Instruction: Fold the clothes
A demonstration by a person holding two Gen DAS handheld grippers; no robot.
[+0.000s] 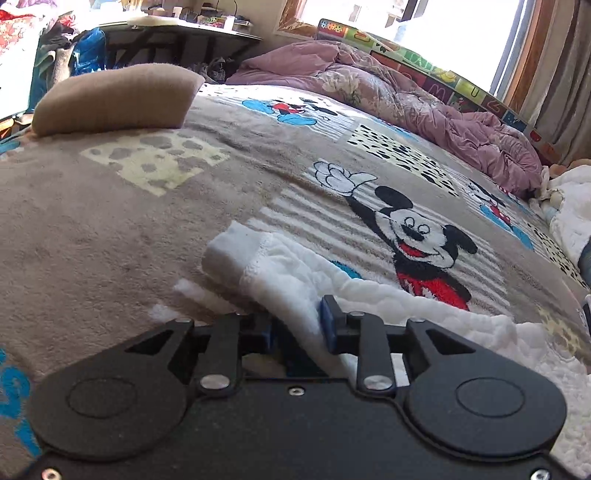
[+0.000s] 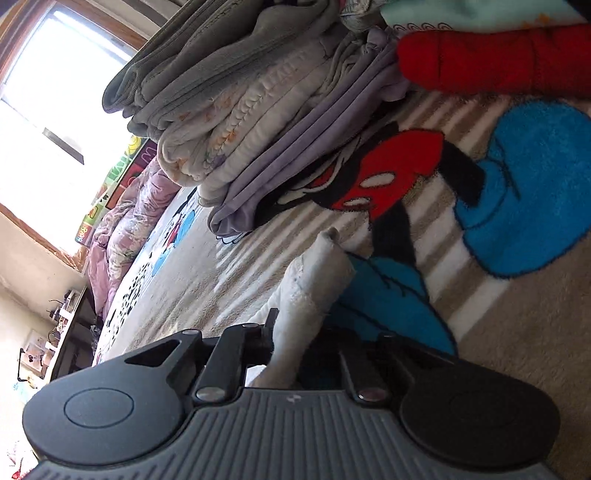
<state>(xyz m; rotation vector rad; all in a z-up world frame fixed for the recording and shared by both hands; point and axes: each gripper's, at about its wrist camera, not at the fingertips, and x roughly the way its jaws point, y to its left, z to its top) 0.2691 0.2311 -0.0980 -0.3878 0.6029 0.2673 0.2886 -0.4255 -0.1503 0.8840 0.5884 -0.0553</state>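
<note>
A white quilted garment (image 1: 295, 266) lies on the Mickey Mouse blanket (image 1: 110, 221) that covers the bed, its ribbed cuff pointing away from me. My left gripper (image 1: 297, 328) stands over the sleeve. The cloth runs between its blue pads (image 1: 328, 325) and touches the right pad, with a dark gap at the left one, so the jaws are open. In the right wrist view, my right gripper (image 2: 295, 339) is shut on another white end of the garment (image 2: 317, 280), which stands up out of the fingers above the blanket (image 2: 517, 332).
A stack of folded clothes (image 2: 240, 110) sits on the bed just beyond the right gripper, with a red cloth (image 2: 498, 62) beside it. A brown folded item (image 1: 114, 99) lies at the far left. A crumpled pink duvet (image 1: 406, 99) lines the window side. A desk (image 1: 184, 29) stands behind the bed.
</note>
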